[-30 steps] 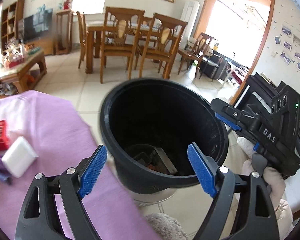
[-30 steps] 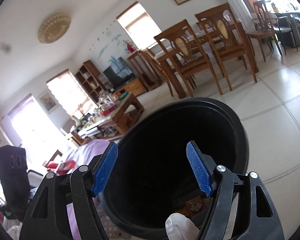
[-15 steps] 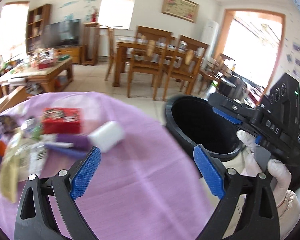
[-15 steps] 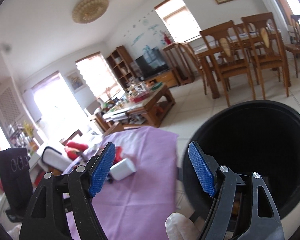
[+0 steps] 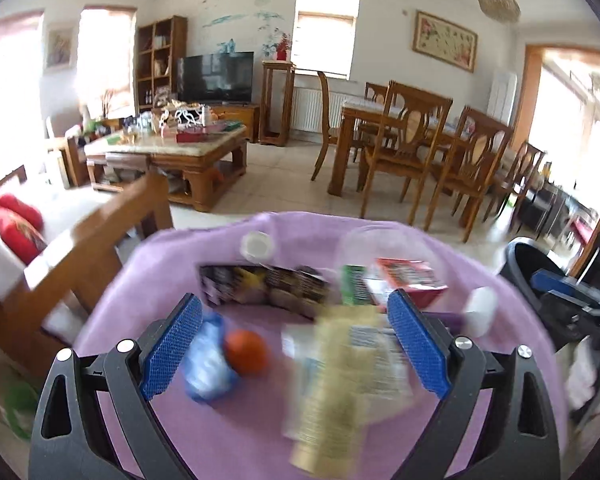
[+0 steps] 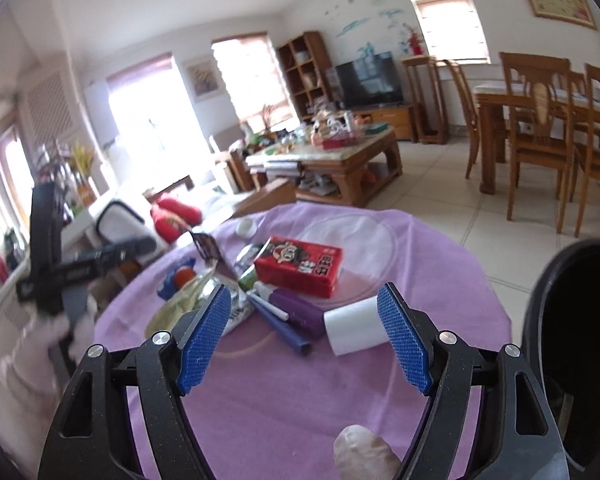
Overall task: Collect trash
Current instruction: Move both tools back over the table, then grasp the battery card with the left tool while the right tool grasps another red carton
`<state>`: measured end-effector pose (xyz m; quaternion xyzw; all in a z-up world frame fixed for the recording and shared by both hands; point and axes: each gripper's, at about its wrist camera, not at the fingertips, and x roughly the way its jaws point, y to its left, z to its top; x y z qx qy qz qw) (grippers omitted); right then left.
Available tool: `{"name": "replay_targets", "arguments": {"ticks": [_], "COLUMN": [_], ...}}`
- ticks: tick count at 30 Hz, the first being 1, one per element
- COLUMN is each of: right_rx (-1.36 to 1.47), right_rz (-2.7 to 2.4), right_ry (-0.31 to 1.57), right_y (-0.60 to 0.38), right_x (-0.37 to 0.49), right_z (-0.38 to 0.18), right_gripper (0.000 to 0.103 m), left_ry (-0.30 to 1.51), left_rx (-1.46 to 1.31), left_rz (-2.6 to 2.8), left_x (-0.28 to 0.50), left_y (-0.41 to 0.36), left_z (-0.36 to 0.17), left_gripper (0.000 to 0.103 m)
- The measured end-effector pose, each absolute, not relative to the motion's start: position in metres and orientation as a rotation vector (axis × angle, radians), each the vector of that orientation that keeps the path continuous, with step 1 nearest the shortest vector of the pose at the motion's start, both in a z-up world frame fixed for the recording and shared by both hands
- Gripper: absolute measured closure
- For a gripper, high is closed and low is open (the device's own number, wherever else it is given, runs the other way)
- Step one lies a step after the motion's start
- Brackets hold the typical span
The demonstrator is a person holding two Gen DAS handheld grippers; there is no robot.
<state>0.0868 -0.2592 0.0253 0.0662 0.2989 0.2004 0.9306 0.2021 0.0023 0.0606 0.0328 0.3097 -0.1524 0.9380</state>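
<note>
Left wrist view is pretty smeared: the pale yellow printed wrapper (image 5: 340,392), the crumpled blue-and-white packet (image 5: 208,360) and the round orange thing (image 5: 246,351) are too blurry to read or identify. The round black plastic bin (image 6: 572,344) gets chopped off by the right edge in the right wrist view, so its inside is just dark. The clear plastic lid (image 6: 352,236) is barely visible against the purple cloth (image 6: 300,396).

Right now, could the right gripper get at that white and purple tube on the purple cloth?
Probably yes. The right gripper is open, and the white and purple tube lies just ahead between its fingers, its white cap end uncovered on the purple cloth.
</note>
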Motion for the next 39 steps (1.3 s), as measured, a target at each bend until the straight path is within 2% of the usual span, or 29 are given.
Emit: {"name": "replay_targets", "arguments": {"ticks": [2,4,10,11,12,18,20,21,24,26,27,29,31,39], "right_rx": [0.114,0.104,0.103,0.105,0.113,0.158,0.157,0.158,0.164,0.175,0.176,0.176,0.180,0.239], "right_rz": [0.425,0.426,0.400,0.389,0.380,0.336,0.320,0.317,0.305,0.301,0.301,0.303,0.308,0.333], "right_ry": [0.645,0.678,0.795,0.819,0.841,0.937,0.959,0.965,0.966,0.961,0.960,0.955,0.952,0.874], "right_y": [-0.247,-0.241,-0.212,-0.208,-0.205,-0.191,-0.188,-0.185,-0.182,-0.184,-0.182,-0.181,-0.179,-0.184], "right_x": [0.102,0.119,0.171,0.180,0.187,0.217,0.223,0.225,0.232,0.233,0.235,0.234,0.233,0.210], "right_z": [0.025,0.022,0.008,0.005,0.001,-0.020,-0.025,-0.027,-0.030,-0.030,-0.030,-0.030,-0.030,-0.010], "right_gripper": [0.028,0.019,0.018,0.014,0.006,0.005,0.005,0.005,0.005,0.008,0.011,0.011,0.011,0.011], "left_ry": [0.654,0.674,0.738,0.744,0.747,0.759,0.764,0.785,0.820,0.807,0.803,0.806,0.791,0.707], "left_rx": [0.147,0.232,0.349,0.363,0.370,0.379,0.347,0.324,0.310,0.296,0.276,0.249,0.216,0.188], "left_rz": [-0.322,-0.353,-0.447,-0.475,-0.492,-0.596,-0.631,-0.642,-0.619,-0.620,-0.625,-0.619,-0.609,-0.575], "left_x": [0.219,0.244,0.283,0.287,0.289,0.295,0.288,0.289,0.289,0.283,0.279,0.275,0.269,0.244], "left_y": [0.012,0.017,0.030,0.029,0.028,0.018,0.016,0.015,0.010,0.009,0.009,0.010,0.011,0.011], "left_z": [0.054,0.045,0.019,0.014,0.012,0.000,-0.002,-0.004,-0.007,-0.007,-0.006,-0.004,0.000,0.015], "left_gripper": [0.010,0.010,0.010,0.010,0.010,0.011,0.022,0.034,0.054,0.058,0.065,0.074,0.088,0.100]}}
